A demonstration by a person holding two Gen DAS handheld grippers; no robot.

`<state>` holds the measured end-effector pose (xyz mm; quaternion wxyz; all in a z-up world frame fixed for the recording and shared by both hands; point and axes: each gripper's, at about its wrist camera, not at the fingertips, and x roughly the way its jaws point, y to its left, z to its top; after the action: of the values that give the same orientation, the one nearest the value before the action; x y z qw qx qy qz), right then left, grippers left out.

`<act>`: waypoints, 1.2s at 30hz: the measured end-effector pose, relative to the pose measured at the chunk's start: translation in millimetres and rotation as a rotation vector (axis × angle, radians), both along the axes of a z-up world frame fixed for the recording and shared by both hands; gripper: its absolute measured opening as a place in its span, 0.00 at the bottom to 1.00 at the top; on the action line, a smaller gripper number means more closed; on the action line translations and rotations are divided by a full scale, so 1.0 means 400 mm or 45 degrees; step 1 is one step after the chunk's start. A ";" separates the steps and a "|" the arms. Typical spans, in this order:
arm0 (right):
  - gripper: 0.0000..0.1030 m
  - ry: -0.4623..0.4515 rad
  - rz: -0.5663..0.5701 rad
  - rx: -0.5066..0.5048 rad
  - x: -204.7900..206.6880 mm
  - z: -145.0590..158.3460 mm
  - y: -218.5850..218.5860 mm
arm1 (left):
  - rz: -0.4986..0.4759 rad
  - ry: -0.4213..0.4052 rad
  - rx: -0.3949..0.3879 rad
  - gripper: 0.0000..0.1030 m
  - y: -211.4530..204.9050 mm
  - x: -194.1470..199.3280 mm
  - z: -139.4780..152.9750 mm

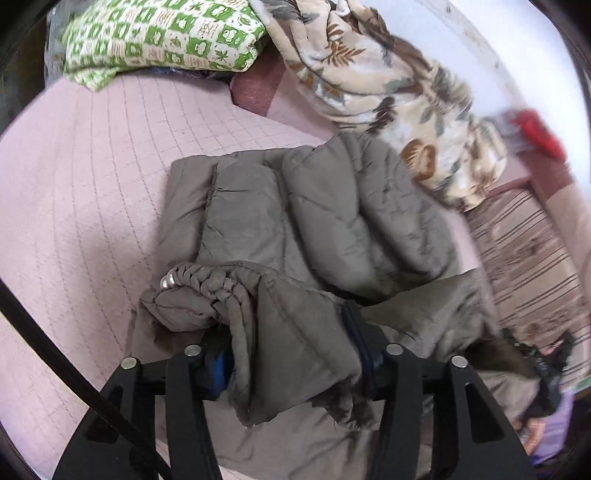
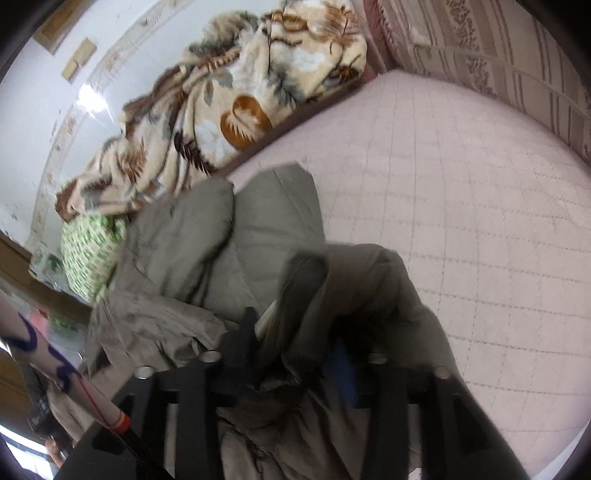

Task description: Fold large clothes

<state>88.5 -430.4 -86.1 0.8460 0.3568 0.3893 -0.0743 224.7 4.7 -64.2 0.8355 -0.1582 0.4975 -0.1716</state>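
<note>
Bed (image 1: 81,192): pink quilted cover fills the left of the left wrist view and the right of the right wrist view; broad open room there for laying the fold down
Floral blanket (image 1: 388,74): heaped along the upper right of the left wrist view, touching the coat's far edge; it hems in that side
Coat (image 1: 314,206): grey padded coat, centre of both views, its far half lying flat on the bed, its near half lifted and bunched at the grippers
Handling: looks soft, bulky and puffy, with a smooth shell likely to slip; it should sag between two holds, so take thick seamed edges or the hem, hands well apart
Green checked pillow (image 1: 162,33): upper left of the left wrist view, well apart from the coat
Left gripper (image 1: 291,354): jaws closed on a thick fold of coat beside a braided cord
Right gripper (image 2: 295,354): jaws clamp a dark bunched fold, the picture blurred
Bed edge: striped side at the right of the left wrist view, near the coat
</note>
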 end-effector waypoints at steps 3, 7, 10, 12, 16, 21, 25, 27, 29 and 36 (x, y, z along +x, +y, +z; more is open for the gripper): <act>0.83 -0.076 -0.058 -0.047 -0.023 0.055 -0.009 | -0.009 -0.003 -0.117 0.59 0.035 -0.018 0.029; 0.85 -0.151 -0.081 -0.098 -0.058 0.125 -0.006 | -0.008 -0.068 -0.131 0.65 0.061 -0.050 0.073; 0.85 -0.175 -0.057 -0.142 -0.088 0.156 0.004 | 0.004 -0.111 -0.117 0.65 0.094 -0.065 0.104; 0.85 -0.179 -0.033 -0.200 -0.114 0.169 0.013 | 0.033 -0.134 -0.099 0.67 0.124 -0.071 0.120; 0.87 -0.153 0.033 -0.312 -0.143 0.159 0.030 | 0.068 -0.150 -0.039 0.70 0.176 -0.070 0.112; 0.87 -0.061 0.150 -0.471 -0.140 0.108 0.061 | -0.008 -0.137 -0.004 0.70 0.192 -0.062 0.069; 0.89 -0.068 0.168 -0.534 -0.163 0.093 0.047 | -0.096 -0.136 0.037 0.70 0.173 -0.025 0.033; 0.90 -0.040 0.162 -0.560 -0.158 0.081 0.020 | -0.131 -0.129 0.035 0.70 0.150 0.013 0.012; 0.91 -0.016 0.156 -0.560 -0.139 0.068 -0.009 | -0.174 -0.127 0.037 0.70 0.118 0.055 -0.006; 0.92 0.003 0.151 -0.323 -0.030 -0.006 -0.124 | -0.401 -0.111 -0.018 0.81 -0.008 0.149 -0.046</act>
<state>76.6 -479.9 -88.7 0.8867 0.2234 0.3981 -0.0730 284.3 1.4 -82.6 0.8179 -0.0765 0.4782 -0.3107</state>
